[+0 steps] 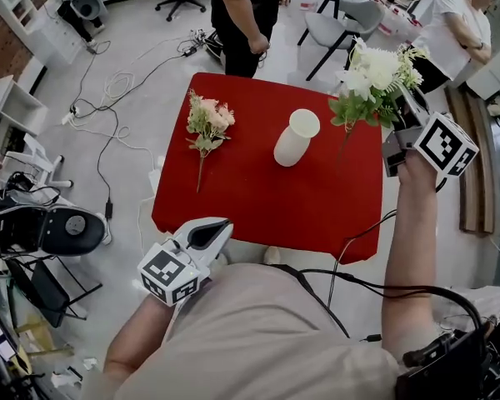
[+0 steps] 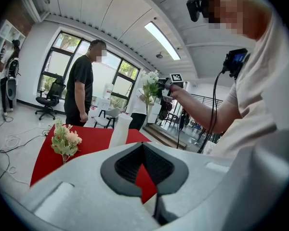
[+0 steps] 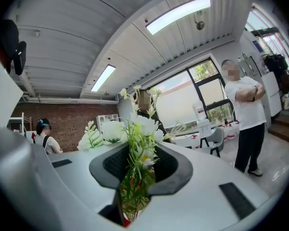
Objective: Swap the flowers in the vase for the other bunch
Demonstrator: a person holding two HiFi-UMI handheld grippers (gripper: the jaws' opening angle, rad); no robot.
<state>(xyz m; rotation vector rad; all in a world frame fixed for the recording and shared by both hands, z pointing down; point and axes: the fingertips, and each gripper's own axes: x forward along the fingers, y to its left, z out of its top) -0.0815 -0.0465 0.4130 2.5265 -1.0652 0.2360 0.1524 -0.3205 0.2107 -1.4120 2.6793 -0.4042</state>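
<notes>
The bunch of white artificial flowers with green leaves (image 1: 375,82) is held aloft, its stems clamped in the right gripper (image 1: 397,132). It is at three o'clock of the white cylindrical vase (image 1: 296,137), which stands on the red square table (image 1: 267,198). A small pink flower bunch (image 1: 208,127) lies at nine o'clock of the vase. The left gripper (image 1: 219,230), clenched on nothing, hovers at the table's seven o'clock edge.

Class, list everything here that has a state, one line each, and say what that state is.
White cylindrical vase: upright on the red table, empty.
White flower bunch with green leaves: in the air, out of the vase, held by its stems.
Pink flower bunch: lying on the table, untouched.
Left tool: shut, empty.
Right tool: shut on the white flower bunch.
</notes>
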